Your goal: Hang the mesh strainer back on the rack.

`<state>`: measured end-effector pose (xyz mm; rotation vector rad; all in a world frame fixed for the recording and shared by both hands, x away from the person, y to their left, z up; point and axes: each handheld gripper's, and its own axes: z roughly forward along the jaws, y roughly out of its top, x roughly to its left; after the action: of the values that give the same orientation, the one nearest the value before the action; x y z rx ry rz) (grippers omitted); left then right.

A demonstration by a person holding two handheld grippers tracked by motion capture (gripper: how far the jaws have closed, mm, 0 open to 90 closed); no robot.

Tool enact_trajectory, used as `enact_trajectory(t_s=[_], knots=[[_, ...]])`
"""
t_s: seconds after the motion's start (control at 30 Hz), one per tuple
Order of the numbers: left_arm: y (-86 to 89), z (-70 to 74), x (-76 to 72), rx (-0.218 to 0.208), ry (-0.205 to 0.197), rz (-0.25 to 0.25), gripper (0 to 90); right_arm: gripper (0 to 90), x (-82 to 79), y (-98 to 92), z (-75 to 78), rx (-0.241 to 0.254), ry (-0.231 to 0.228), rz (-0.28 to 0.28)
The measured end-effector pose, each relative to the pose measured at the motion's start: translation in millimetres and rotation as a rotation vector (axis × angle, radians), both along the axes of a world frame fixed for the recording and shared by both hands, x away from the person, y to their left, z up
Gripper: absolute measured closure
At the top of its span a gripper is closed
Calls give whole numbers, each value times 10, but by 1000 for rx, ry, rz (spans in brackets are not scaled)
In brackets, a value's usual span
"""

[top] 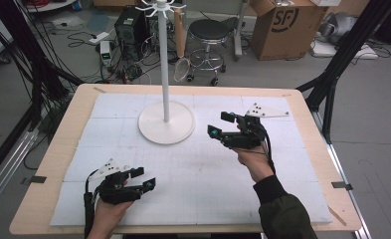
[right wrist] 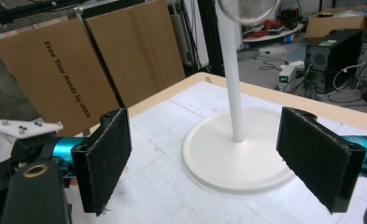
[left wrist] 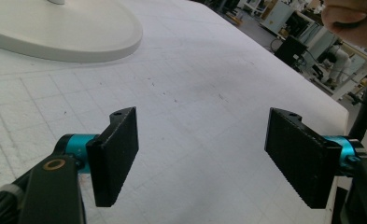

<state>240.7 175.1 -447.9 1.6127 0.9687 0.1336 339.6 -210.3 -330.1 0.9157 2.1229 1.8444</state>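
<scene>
1. High view: we see the right gripper [top: 222, 124] hanging jaws wide and empty, near the white stand [top: 166, 119], its round base on the white mat [top: 262, 199]. A hasty sweep could knock the tall pole and tip it.
2. Left gripper view: our left gripper [left wrist: 202, 154] hangs wide open with nothing between the pads, the stand's base [left wrist: 78, 32] well apart. If it drops, the jaws could scrape the mat.
3. Right gripper view: the jaws are spread wide and empty, framing the pole [right wrist: 232, 84] and a metal ring [right wrist: 248, 14] hanging above. Closing off-centre could shove the pole rather than grip it.
</scene>
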Motion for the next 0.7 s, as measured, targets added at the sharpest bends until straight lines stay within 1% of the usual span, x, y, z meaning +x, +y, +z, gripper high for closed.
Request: enact_trajectory(t_s=[0.1, 0.13, 0.43, 0.47, 0.53, 0.6, 0.63, 0.7], knots=[[-6, -2, 4, 0, -2, 2, 265, 176, -29, -56, -73, -17, 14, -8], [-7, -3, 5, 0, -1, 2, 264, 176, -41, -76, -96, -22, 12, -11], [-10, -7, 9, 6, -6, 5, 260, 171, -173, -274, -255, -35, 34, -36], [-10, -7, 9, 6, -7, 5, 259, 170, -191, -306, -277, -37, 31, -44], [-14, -8, 10, 9, -9, 8, 258, 170, -227, -361, -323, -22, 38, -47], [-19, -11, 6, 2, -7, 5, 258, 170, -253, -414, -380, -23, 42, -56], [-22, -12, 6, -2, -7, 1, 258, 168, -263, -434, -404, -26, 55, -58], [-26, -11, 3, 1, -10, -1, 258, 168, -284, -477, -448, -21, 62, -62]])
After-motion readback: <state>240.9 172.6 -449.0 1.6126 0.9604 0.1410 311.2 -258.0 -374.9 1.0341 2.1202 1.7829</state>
